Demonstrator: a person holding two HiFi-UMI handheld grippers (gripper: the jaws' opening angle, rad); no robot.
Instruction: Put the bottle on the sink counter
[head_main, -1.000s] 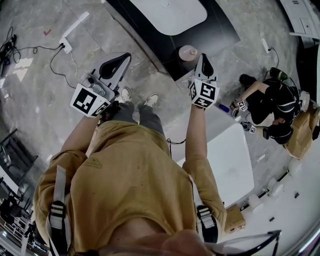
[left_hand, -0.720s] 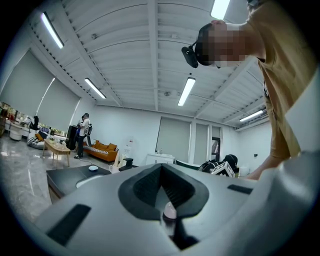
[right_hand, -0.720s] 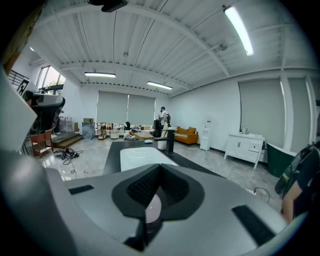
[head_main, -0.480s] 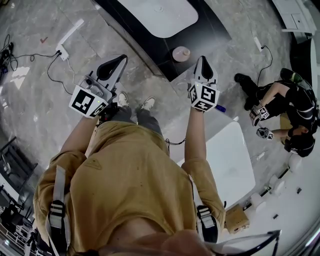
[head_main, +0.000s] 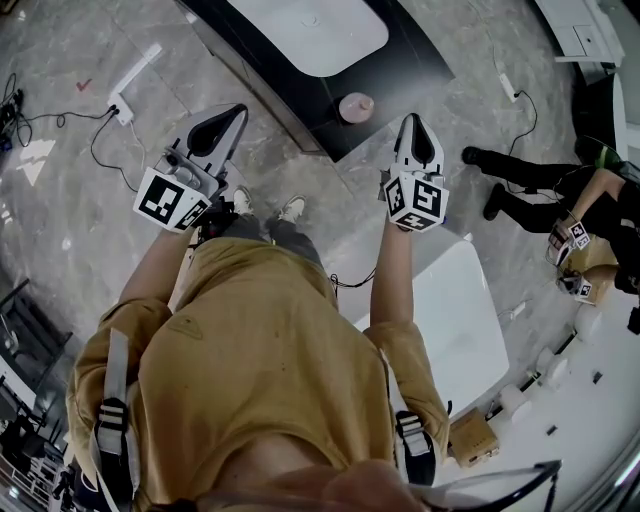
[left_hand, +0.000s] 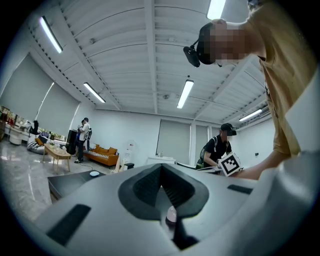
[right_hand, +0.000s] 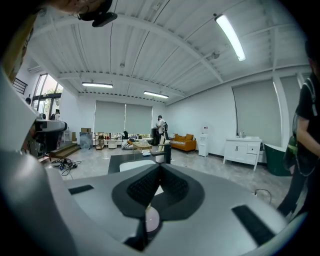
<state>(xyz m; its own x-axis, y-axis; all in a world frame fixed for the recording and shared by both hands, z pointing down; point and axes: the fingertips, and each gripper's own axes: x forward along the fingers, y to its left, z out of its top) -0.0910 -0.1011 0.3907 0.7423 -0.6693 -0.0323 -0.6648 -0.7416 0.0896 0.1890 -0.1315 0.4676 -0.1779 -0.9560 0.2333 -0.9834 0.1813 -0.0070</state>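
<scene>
Head view: bottle (head_main: 356, 106) upright on black worktop (head_main: 415, 58), near front edge, beside sink (head_main: 300, 35). Left gripper (head_main: 236, 112), right gripper (head_main: 411, 124): fingers together, empty, both off worktop.

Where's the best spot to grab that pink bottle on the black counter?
Probably its round body, just under the top. The pink bottle stands upright near the corner of the black counter, so come in level from the side facing you, with the jaws on either side of the body.
</scene>
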